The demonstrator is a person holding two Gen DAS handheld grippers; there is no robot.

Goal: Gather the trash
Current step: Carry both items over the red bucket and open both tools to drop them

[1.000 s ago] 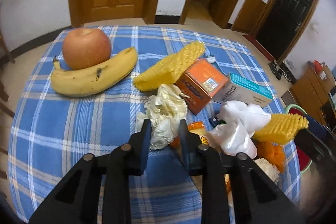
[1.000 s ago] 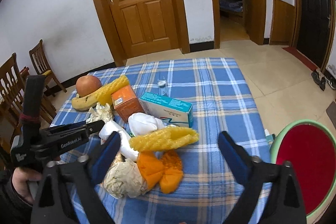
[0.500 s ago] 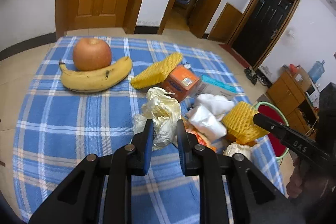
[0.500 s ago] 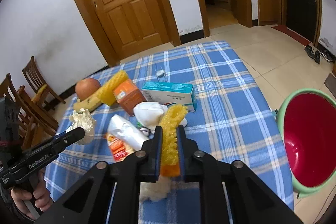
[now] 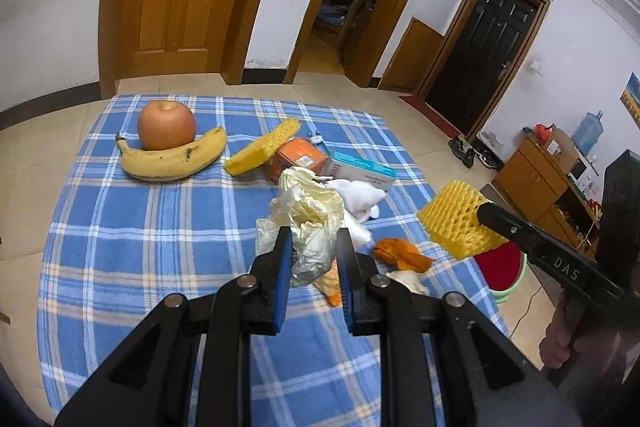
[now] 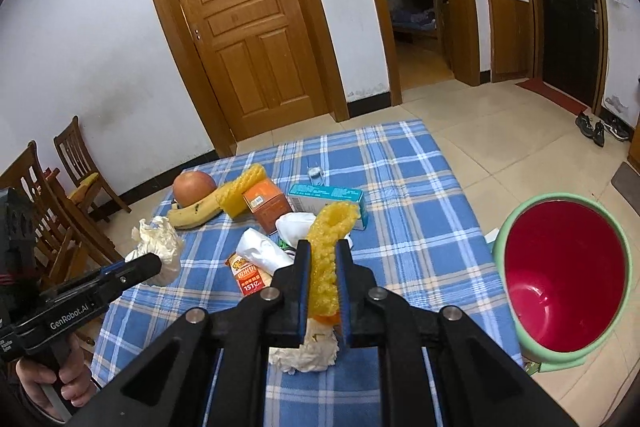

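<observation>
the left gripper [image 5: 312,247] pinches a crumpled plastic wrapper [image 5: 308,219], lifted above the blue plaid tablecloth [image 5: 140,227]. the right gripper [image 6: 322,263], jaws just closed, clamps a yellow foam fruit net [image 6: 328,251], its long axis running away from the camera, open end up. the red-lined green bin [image 6: 560,279] beside the table looks empty.

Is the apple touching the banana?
Touching. In the left wrist view the apple sits against the banana's inner curve with no cloth visible between them.
</observation>
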